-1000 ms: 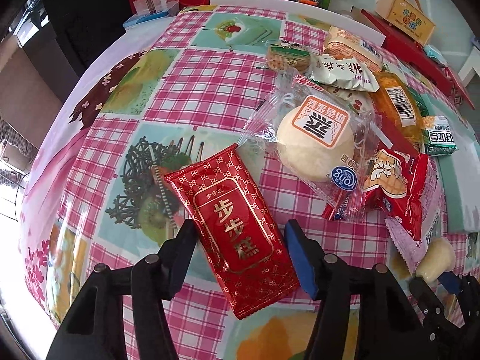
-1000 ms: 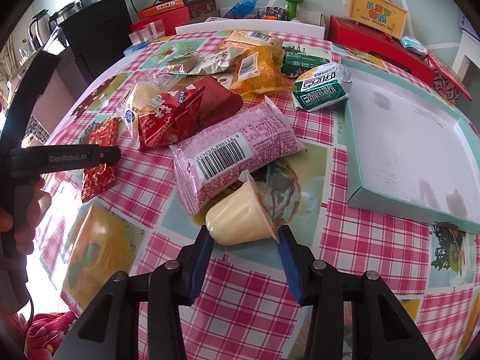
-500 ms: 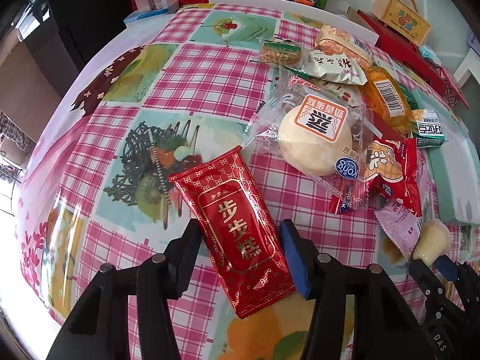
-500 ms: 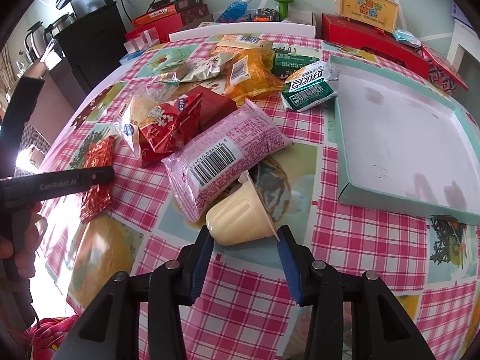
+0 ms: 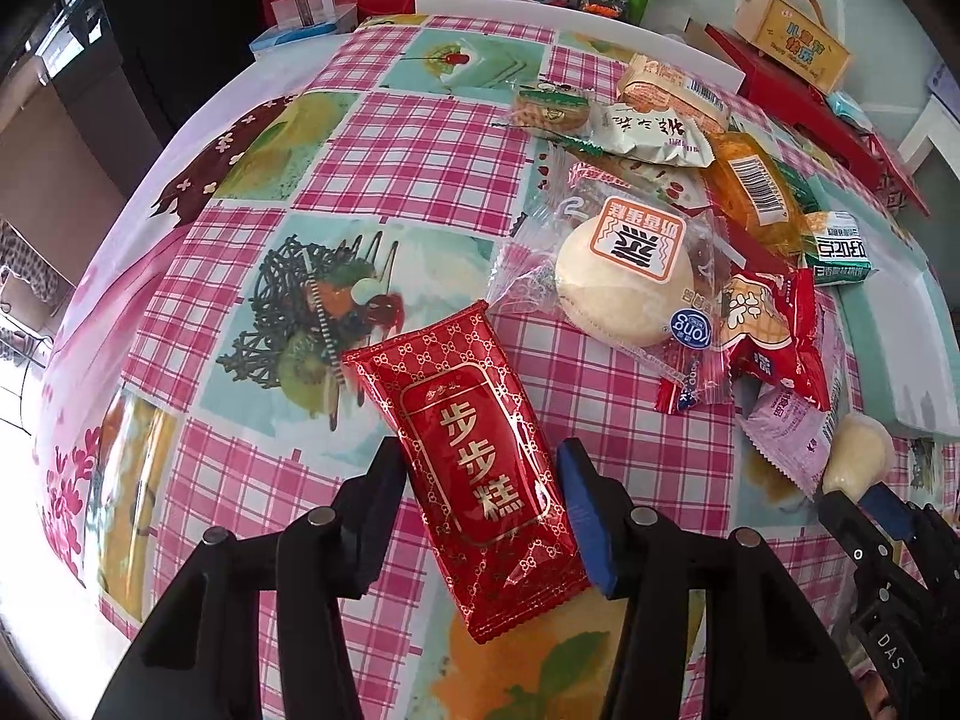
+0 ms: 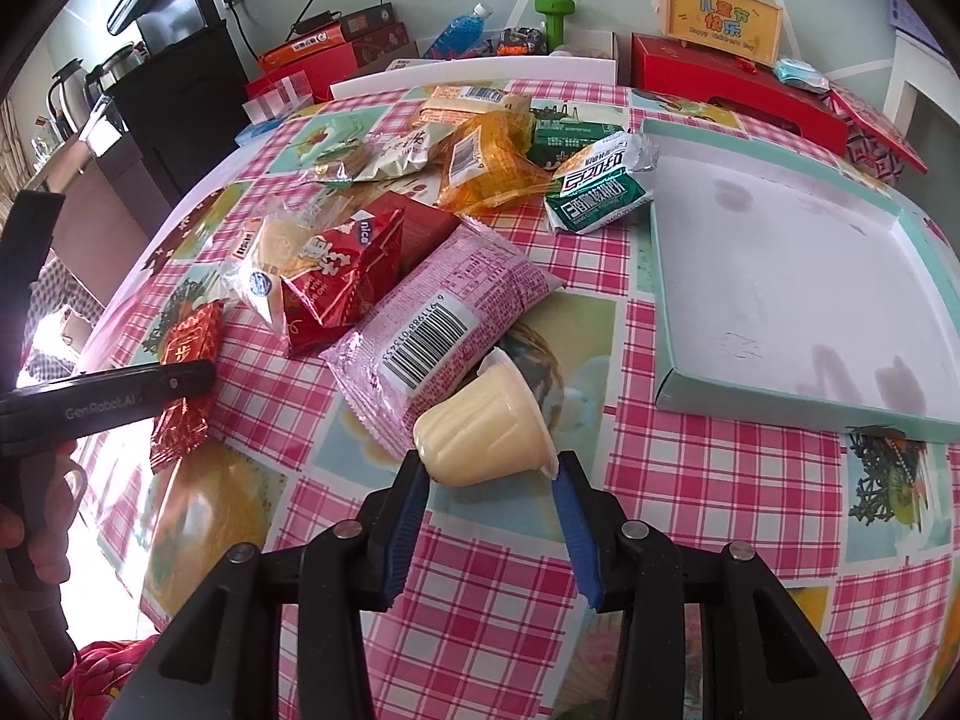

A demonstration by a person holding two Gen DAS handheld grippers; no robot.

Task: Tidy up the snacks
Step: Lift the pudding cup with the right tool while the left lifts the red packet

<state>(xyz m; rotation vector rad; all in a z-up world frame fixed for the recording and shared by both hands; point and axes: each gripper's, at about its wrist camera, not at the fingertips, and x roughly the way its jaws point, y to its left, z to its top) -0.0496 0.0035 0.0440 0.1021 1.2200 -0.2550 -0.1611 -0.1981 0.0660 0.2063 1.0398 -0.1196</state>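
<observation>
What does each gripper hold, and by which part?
Left gripper: red packet, clamped across its long sides. Right gripper: yellow pudding cup, by base and rim.

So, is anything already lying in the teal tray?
No, the teal tray shows only its bare white floor; all snacks lie outside it.

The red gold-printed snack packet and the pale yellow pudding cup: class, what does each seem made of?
Red gold-printed snack packet: probably glossy metallised plastic film, judging by its bright glints and crimped, serrated ends. Pale yellow pudding cup: likely thin, smooth, translucent moulded plastic, with fluted sides and a flat rim.
</observation>
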